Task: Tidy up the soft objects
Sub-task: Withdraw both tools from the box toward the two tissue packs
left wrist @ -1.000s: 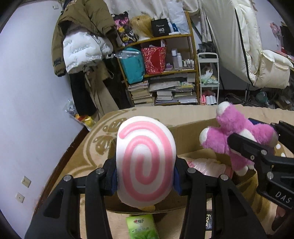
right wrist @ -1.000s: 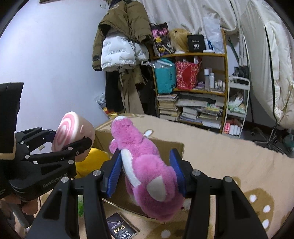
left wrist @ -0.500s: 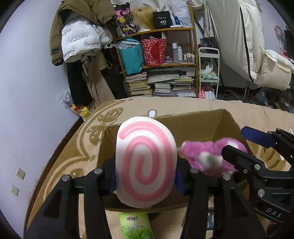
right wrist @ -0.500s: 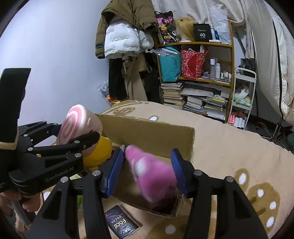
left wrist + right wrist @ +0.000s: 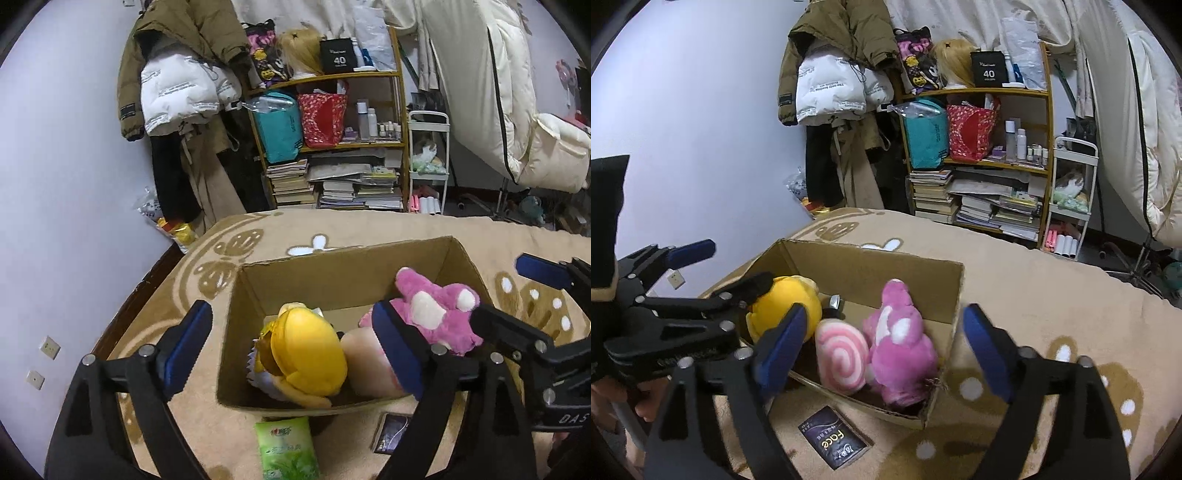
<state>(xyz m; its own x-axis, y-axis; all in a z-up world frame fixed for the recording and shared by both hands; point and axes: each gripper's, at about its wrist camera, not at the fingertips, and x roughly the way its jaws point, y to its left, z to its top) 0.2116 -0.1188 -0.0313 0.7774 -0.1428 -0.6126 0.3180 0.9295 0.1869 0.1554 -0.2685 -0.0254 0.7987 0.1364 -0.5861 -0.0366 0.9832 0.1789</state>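
An open cardboard box [image 5: 332,258] [image 5: 871,254] stands on the beige patterned blanket. Inside it lie a yellow plush [image 5: 306,350] [image 5: 786,295], a pink-and-white swirl plush [image 5: 842,356] and a pink bear plush [image 5: 436,314] [image 5: 901,332]. In the left wrist view the swirl plush [image 5: 364,354] is partly hidden behind a finger. My left gripper [image 5: 291,310] [image 5: 727,266] hovers over the box's near left side, jaws opening, touching nothing. My right gripper [image 5: 884,314] [image 5: 517,295] hangs over the near right corner, jaws also opening, its pads clear of the bear below.
A green wipes pack [image 5: 288,446] and a dark sachet [image 5: 833,441] lie on the blanket in front of the box. A full bookshelf [image 5: 332,147], hanging coats [image 5: 177,74] and a white cart [image 5: 428,166] stand behind. A hand [image 5: 646,402] holds the left gripper.
Both grippers have opened wide. The swirl plush has left the left gripper and the pink bear the right one; both now lie in the box beside the yellow plush.
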